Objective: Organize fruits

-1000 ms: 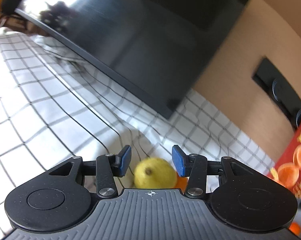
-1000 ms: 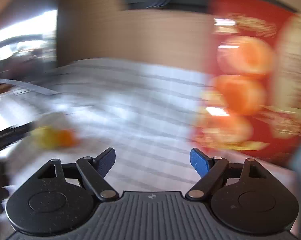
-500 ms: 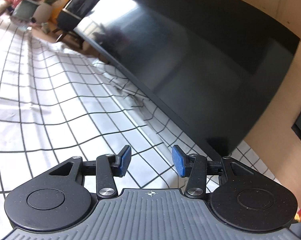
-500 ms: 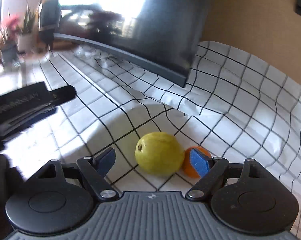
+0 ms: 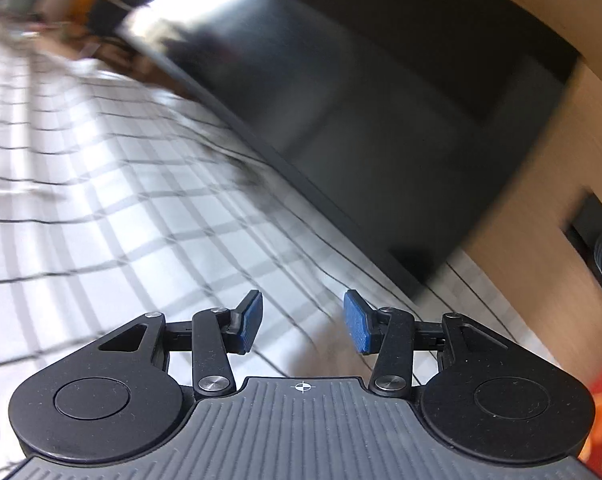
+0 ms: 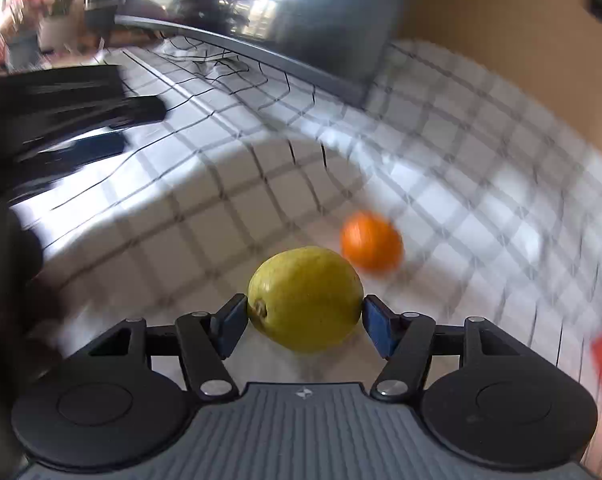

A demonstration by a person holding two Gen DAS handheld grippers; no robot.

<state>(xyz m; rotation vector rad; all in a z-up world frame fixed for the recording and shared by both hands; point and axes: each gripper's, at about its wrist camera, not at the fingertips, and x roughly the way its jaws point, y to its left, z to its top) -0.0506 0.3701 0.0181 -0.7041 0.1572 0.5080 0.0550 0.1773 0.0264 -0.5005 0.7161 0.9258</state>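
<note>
The right tongs [image 6: 304, 322] are closing on a yellow-green pear [image 6: 305, 298] low in the centre of the right wrist view, both blue pads against its sides. An orange [image 6: 371, 245] lies just beyond, up and to the right, apart from the pear, on the checked cloth [image 6: 229, 216] covering the table. The left tongs [image 5: 303, 322] stand open with only cloth between them; a dark screen [image 5: 381, 120] fills the upper right of that view.
</note>
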